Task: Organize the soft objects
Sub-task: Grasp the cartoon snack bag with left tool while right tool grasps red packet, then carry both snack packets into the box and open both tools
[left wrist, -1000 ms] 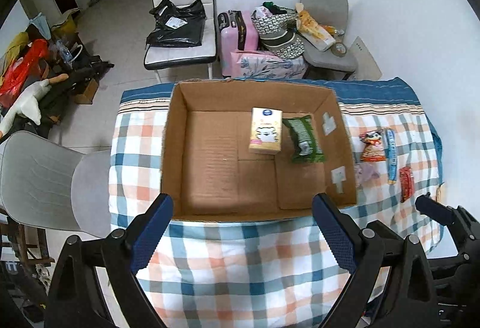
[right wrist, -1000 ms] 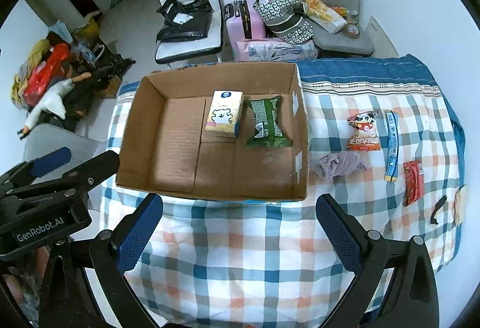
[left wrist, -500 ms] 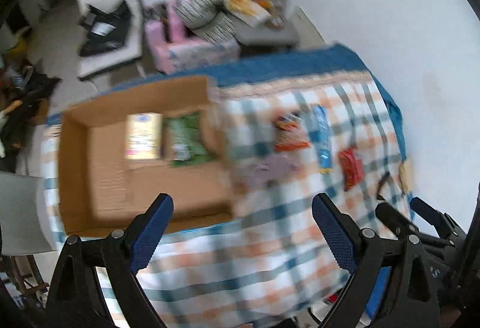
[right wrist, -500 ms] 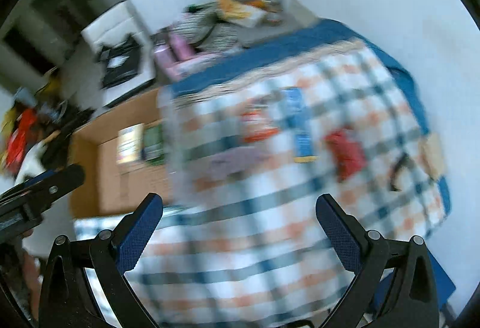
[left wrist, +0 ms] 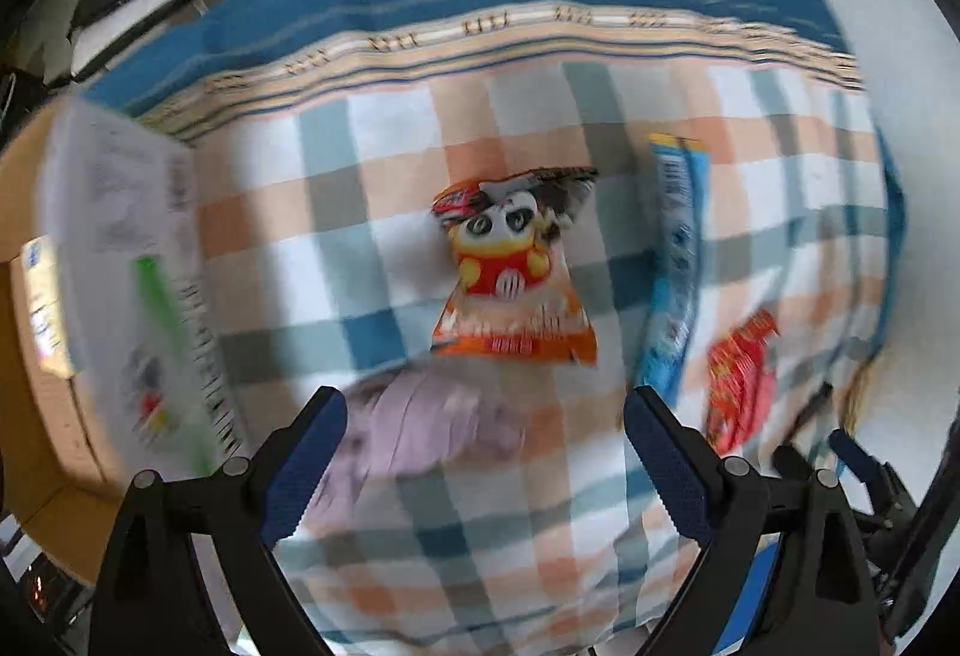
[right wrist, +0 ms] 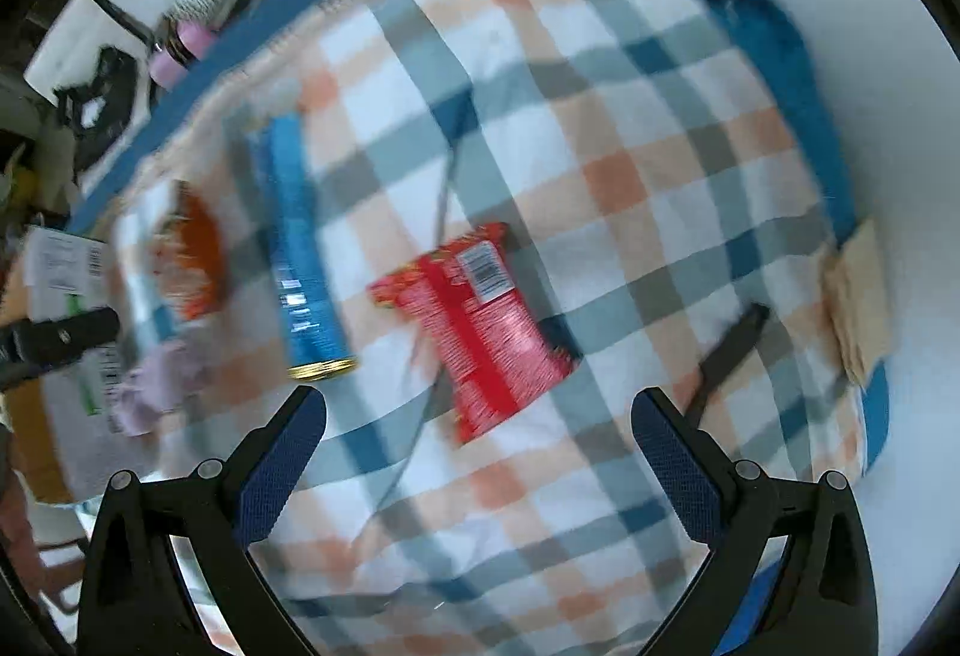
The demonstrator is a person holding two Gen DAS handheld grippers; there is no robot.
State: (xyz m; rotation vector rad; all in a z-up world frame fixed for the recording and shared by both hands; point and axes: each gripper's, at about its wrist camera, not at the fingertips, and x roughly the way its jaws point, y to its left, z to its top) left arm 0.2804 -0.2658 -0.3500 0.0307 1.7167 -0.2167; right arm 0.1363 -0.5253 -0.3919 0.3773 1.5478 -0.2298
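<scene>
On the checked cloth point(left wrist: 384, 164) lie an orange snack bag with a cartoon face point(left wrist: 510, 272), a crumpled lilac cloth point(left wrist: 420, 428), a long blue packet point(left wrist: 675, 260) and a red packet point(left wrist: 741, 374). My left gripper point(left wrist: 483, 467) is open and empty, just above the lilac cloth and below the orange bag. My right gripper point(right wrist: 480, 470) is open and empty, low over the red packet point(right wrist: 480, 320); the blue packet point(right wrist: 300, 248), orange bag point(right wrist: 192, 248) and lilac cloth point(right wrist: 156, 386) lie to its left.
The cardboard box point(left wrist: 36, 356) stands at the left, its labelled flap point(left wrist: 132, 272) facing me. A black strip point(right wrist: 729, 350) and a brown card point(right wrist: 858, 296) lie near the cloth's right edge. A white wall is beyond the right edge.
Both grippers have swung right, away from the box, and come down close over the loose items on the cloth. Both stay open and empty.
</scene>
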